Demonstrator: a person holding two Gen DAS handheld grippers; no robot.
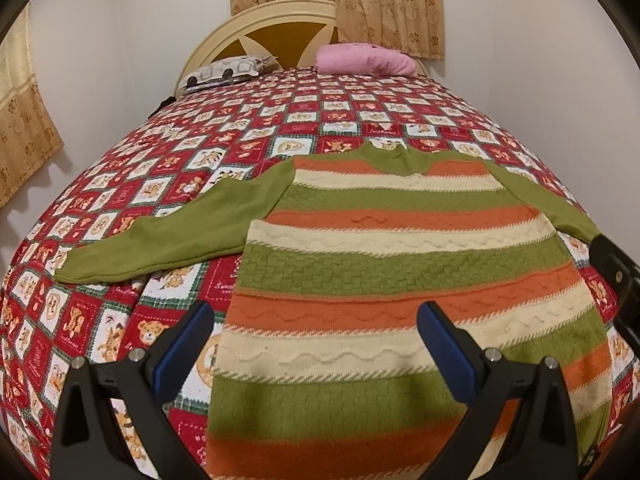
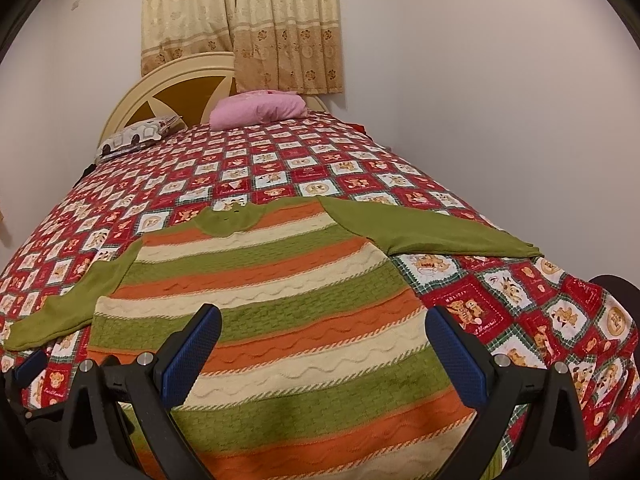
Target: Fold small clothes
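A small knitted sweater (image 1: 384, 264) with green, orange and cream stripes lies flat on the bed, neck pointing away, both green sleeves spread sideways. It also shows in the right wrist view (image 2: 280, 312). Its left sleeve (image 1: 160, 240) stretches out to the left, its right sleeve (image 2: 420, 228) to the right. My left gripper (image 1: 316, 332) is open and empty, above the sweater's lower left part. My right gripper (image 2: 324, 340) is open and empty, above the lower right part. The right gripper also shows at the right edge of the left wrist view (image 1: 616, 276).
The bed carries a red patchwork quilt (image 1: 240, 136) with teddy-bear squares. A pink pillow (image 1: 368, 60) and a patterned pillow (image 1: 224, 72) lie by the cream headboard (image 1: 280, 20). Curtains (image 2: 260, 24) hang behind. White walls stand close on both sides.
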